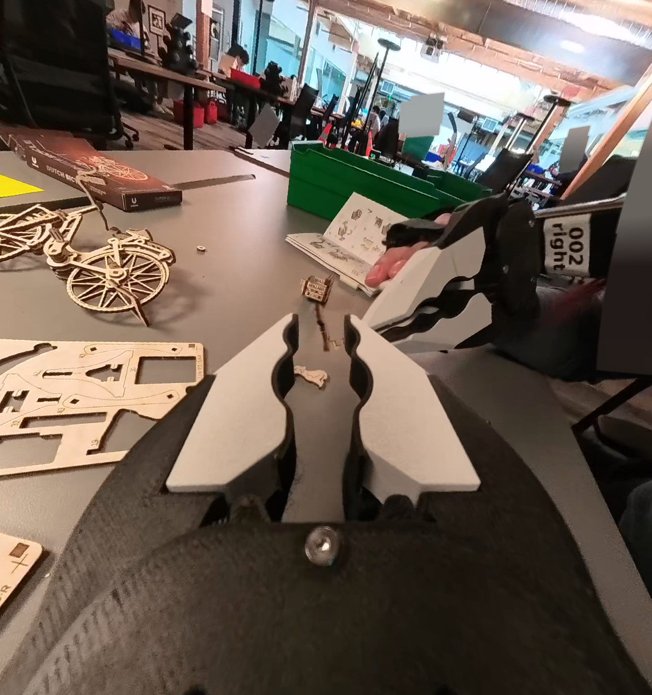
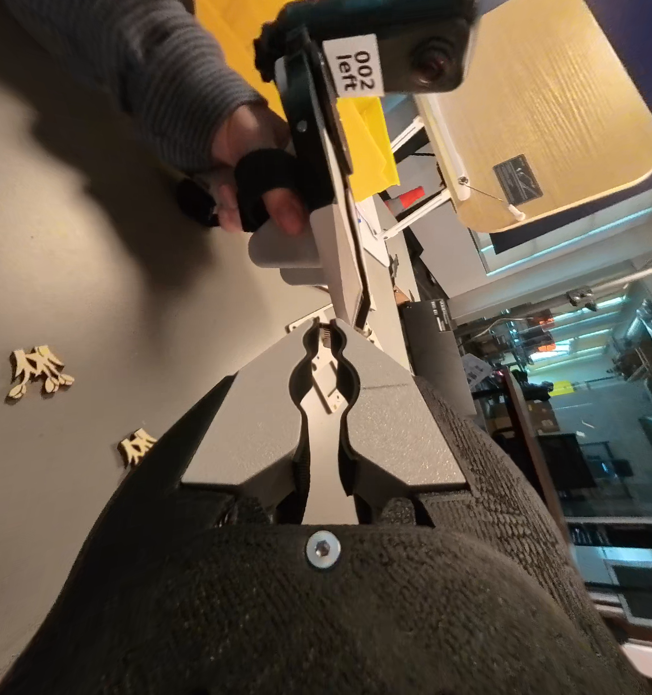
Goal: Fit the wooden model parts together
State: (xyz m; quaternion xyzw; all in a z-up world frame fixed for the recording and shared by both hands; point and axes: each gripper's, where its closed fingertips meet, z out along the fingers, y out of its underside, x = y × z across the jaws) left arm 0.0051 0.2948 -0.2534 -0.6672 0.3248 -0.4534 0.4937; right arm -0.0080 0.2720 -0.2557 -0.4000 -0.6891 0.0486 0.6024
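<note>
Between the spread jaws of the left gripper (image 1: 321, 331), which holds nothing, a small flat wooden piece (image 1: 311, 375) lies on the grey table (image 1: 219, 270), probably lined up for a pick. Just beyond, the right gripper (image 2: 325, 326) has its jaws nearly together on a tiny, unclear part. Farther off stand a small wooden crate (image 1: 316, 289), the half-built wooden bicycle (image 1: 102, 259) and a green bin (image 1: 350, 180).
</note>
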